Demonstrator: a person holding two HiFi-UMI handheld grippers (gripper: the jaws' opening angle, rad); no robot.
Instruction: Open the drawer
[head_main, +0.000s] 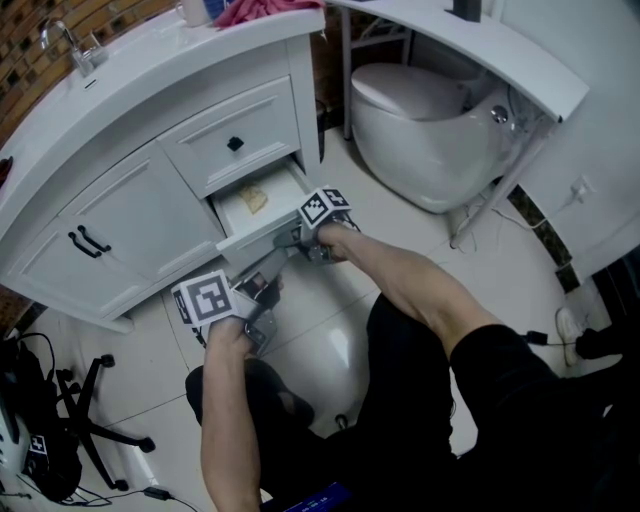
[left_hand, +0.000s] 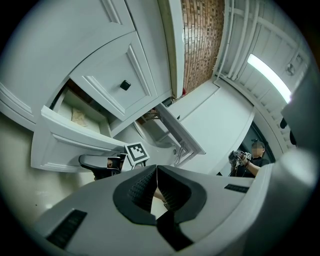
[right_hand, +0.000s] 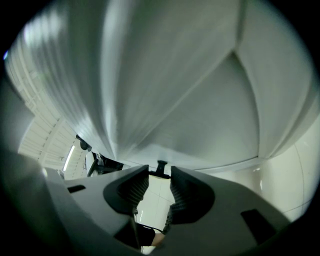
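Nearest me, both forearms reach down over the pale tiled floor (head_main: 322, 362). Left tool (left_hand: 156, 168) – jaws closed pad to pad, nothing between them. It hangs just short of the cabinet, lower and to the left of the other tool, not touching the front panel as far as I can see.

Right tool (right_hand: 160, 172) – jaws nearly together, pinched on the small black knob (right_hand: 161, 166) of the drawer (head_main: 250, 235). The white drawer front fills the right gripper view above the jaws.

The drawer is the lower one in the right-hand stack of the white vanity and stands pulled out partway, its inside showing from above. A tan scrap (head_main: 254, 198) lies on the drawer bottom, toward the back.

Above it, the upper drawer (head_main: 215, 125) is flush and shut, with its own square black knob. To the left are the cabinet doors (head_main: 120, 215), closed, with two black bar handles side by side.

The curved white desk (head_main: 150, 60) tops the vanity, with a chrome faucet (head_main: 68, 42) at its far left and a pink cloth (head_main: 258, 10) at the far right end.

A white toilet (head_main: 420, 130) stands right of the vanity, lid down. A black chair base (head_main: 100, 425) sits on the floor at lower left.

Far off in the left gripper view stands a person (left_hand: 248, 167), holding something I can't make out.
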